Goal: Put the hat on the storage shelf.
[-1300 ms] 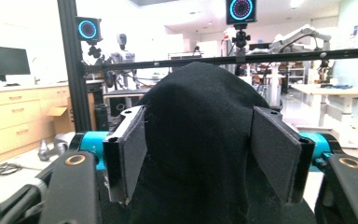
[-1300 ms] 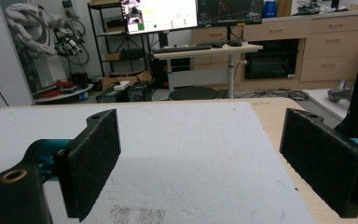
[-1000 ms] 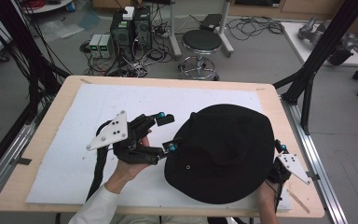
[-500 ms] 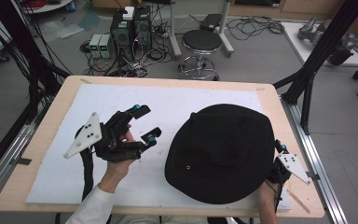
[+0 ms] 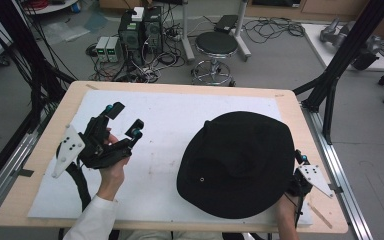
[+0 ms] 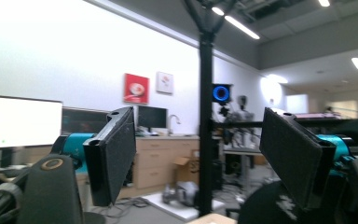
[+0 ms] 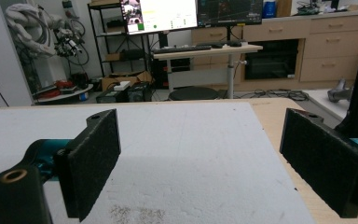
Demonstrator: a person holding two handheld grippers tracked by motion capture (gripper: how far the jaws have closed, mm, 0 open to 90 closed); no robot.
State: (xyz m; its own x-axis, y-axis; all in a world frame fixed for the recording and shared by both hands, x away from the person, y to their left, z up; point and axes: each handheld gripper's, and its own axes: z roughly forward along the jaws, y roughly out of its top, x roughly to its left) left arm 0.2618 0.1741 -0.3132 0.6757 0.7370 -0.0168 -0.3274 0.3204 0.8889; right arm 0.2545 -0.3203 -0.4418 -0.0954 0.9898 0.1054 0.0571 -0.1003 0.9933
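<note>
Black hat (image 5: pixel 240 162) — R side of table (image 5: pixel 40 165)

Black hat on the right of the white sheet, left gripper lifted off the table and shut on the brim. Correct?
Not quite. The hat does lie on the right of the white sheet, and the left gripper is lifted, but it is open and holds nothing, well apart from the brim. The high view shows the gap; the left gripper view shows its fingers spread, with only the room between them.

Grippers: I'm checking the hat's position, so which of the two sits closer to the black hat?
The right gripper, at the black hat's right brim edge. The left gripper is held apart, over the white mat's left side.
</note>
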